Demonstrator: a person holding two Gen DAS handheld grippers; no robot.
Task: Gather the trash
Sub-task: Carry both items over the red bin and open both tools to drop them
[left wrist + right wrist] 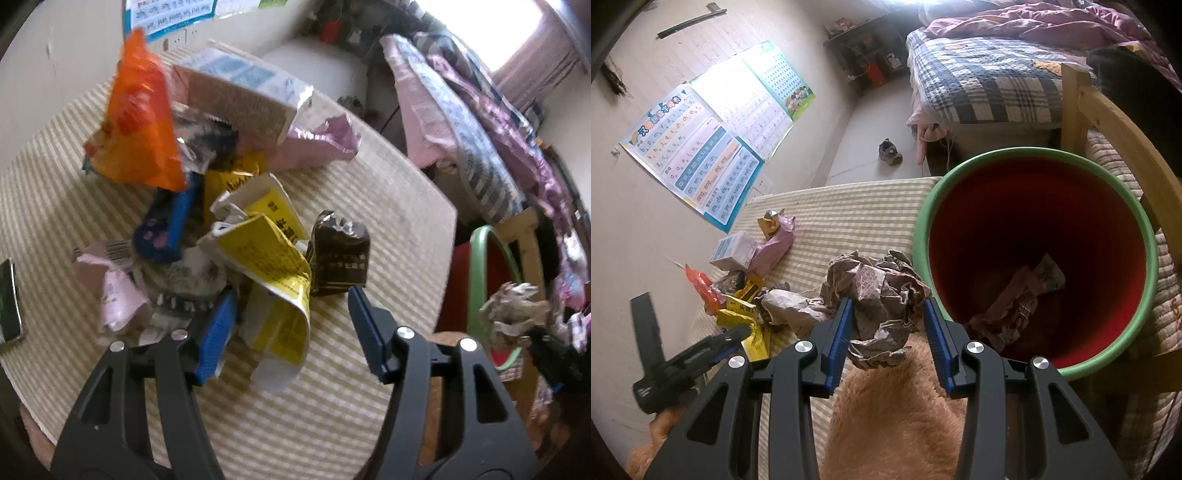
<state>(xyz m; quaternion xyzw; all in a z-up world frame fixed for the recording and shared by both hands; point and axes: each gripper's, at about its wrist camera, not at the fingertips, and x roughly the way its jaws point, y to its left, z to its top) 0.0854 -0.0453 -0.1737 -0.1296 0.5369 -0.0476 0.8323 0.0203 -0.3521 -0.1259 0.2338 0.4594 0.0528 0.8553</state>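
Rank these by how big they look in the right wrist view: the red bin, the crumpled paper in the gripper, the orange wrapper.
1. Red bin, largest by far.
2. Crumpled paper, though it sits nearest the camera, which inflates it.
3. Orange wrapper, smallest; it lies farther off and partly hidden, so its true size is unsure.

Left tongs [291, 325] spread wide, blue-padded fingers [218, 332] angled down over the table [388, 206] (nothing between them). Right tongs [888, 332] raised beside a bin [1027, 155], their fingers [840, 332] pressed against either side of a crumpled paper ball [882, 295], holding it aloft.
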